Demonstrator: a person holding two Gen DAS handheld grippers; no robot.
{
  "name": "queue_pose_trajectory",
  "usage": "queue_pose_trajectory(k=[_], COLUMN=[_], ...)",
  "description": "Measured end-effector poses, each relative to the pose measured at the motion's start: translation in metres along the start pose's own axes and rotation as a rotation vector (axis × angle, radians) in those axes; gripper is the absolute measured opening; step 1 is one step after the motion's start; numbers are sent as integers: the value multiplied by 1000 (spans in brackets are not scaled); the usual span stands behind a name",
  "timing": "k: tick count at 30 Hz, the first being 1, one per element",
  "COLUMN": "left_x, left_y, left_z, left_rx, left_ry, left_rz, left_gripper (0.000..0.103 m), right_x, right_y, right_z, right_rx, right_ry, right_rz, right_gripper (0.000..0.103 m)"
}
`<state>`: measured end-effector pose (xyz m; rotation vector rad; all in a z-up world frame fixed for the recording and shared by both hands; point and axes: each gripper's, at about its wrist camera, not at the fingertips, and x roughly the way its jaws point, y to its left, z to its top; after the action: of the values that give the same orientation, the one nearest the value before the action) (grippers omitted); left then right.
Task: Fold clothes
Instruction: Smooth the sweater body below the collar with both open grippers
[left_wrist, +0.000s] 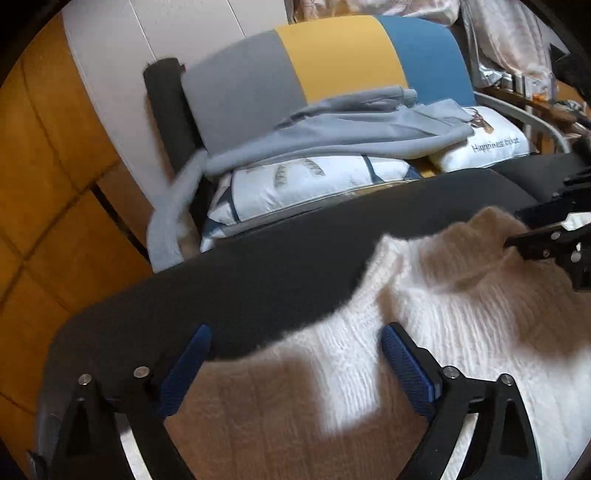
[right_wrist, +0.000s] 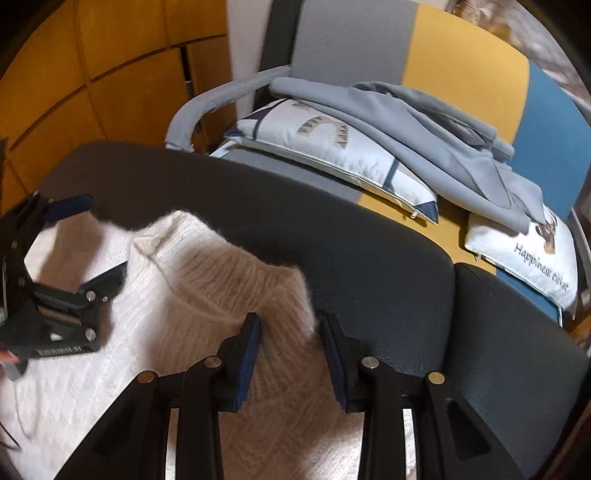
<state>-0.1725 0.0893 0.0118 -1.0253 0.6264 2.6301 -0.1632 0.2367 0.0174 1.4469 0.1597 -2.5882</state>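
A white fluffy knitted sweater (left_wrist: 461, 314) (right_wrist: 184, 266) lies spread on a dark padded surface (left_wrist: 258, 266) (right_wrist: 351, 240). My left gripper (left_wrist: 295, 343) (right_wrist: 96, 240) stands wide open over the sweater's left edge, with its blue pads clear of the knit. My right gripper (right_wrist: 291, 350) (left_wrist: 517, 229) hangs over the sweater's right edge near the collar. Its jaws are narrowly apart, the knit shows through the gap, and the pads do not press on it. The sweater's near part runs out of both views.
Behind the dark surface stands a chair with a grey, yellow and blue back (left_wrist: 332, 62) (right_wrist: 461, 66). A grey-blue garment (left_wrist: 351, 129) (right_wrist: 424, 136) lies on printed pillows (left_wrist: 314, 184) (right_wrist: 332, 147) there. Wooden floor (left_wrist: 55, 184) lies to the left. A second dark cushion (right_wrist: 517, 350) adjoins on the right.
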Motion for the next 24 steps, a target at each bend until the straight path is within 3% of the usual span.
queue_pose_trajectory(k=[2, 8, 10, 13, 14, 19, 21, 23, 24], left_x=[2, 26, 33, 27, 19, -14, -16, -20, -20], left_y=[2, 11, 12, 18, 21, 35, 34, 37, 40], left_z=[3, 24, 29, 31, 27, -9, -26, -38, -41], left_rx=[-24, -94, -98, -84, -77, -23, 13, 11, -1], left_ry=[-2, 29, 36, 46, 39, 44, 56, 14, 17], left_rz=[1, -6, -7, -18, -17, 2, 54, 75, 87], left_gripper=[97, 101, 101, 101, 100, 101, 101, 101, 102], right_x=[2, 14, 19, 7, -4, -43, -40, -30, -29], right_y=[-3, -22, -26, -47, -57, -83, -76, -72, -75], right_z=[2, 16, 27, 28, 23, -11, -25, -36, -39], right_rx=[23, 102, 96, 151, 184, 263, 227, 213, 227], right_ry=[-16, -98, -97, -84, -98, -100, -51, -19, -39], right_rz=[-35, -100, -73, 45, 69, 149, 102, 44, 19], right_gripper=[12, 11, 14, 21, 26, 28, 28, 28, 28])
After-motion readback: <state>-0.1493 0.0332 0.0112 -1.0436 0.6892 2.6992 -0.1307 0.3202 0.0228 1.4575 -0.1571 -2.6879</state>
